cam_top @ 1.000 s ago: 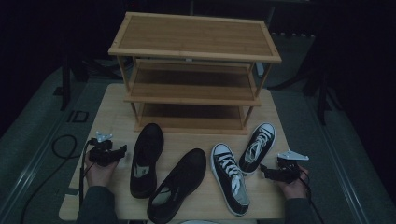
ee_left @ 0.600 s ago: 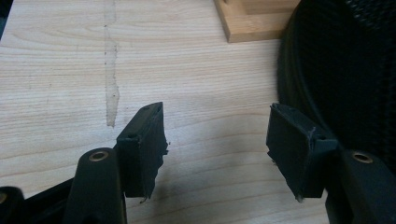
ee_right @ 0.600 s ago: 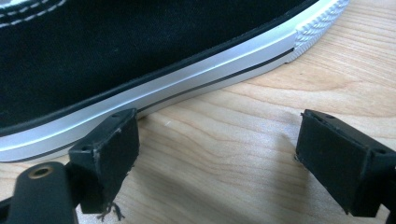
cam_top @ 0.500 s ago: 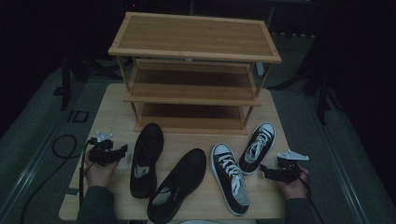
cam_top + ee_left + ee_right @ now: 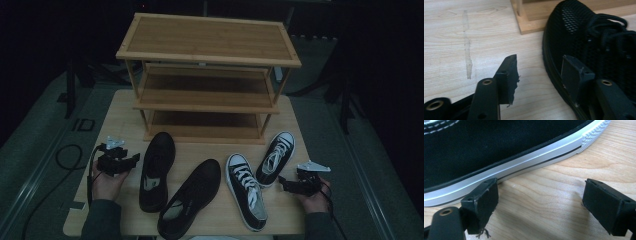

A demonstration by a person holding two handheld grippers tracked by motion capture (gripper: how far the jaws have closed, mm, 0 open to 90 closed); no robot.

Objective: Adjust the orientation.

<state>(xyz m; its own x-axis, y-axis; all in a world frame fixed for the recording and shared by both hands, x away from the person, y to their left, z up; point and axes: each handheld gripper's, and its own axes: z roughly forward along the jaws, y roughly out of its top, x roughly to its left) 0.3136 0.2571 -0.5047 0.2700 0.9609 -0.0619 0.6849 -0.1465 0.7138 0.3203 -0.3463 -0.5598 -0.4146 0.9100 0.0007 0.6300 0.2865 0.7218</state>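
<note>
The left tool (image 5: 134,159), spread with nothing between its jaws, has just been closing beside the black mesh shoe (image 5: 156,170). The right tool (image 5: 283,183) gapes near the sneaker (image 5: 274,158).

A three-tier wooden rack (image 5: 207,40) stood at the twelve o'clock end of the pale wooden counter (image 5: 115,125), all its shelves bare. Near the counter's six o'clock edge lay a black lace-up shoe (image 5: 192,197), its toe pointing toward one o'clock. Just beside it, at its three o'clock, lay a black-and-white sneaker (image 5: 246,192), toe toward eleven o'clock. Off the counter at nine o'clock, a dark cable (image 5: 65,155) looped on the grey floor (image 5: 40,135).
</note>
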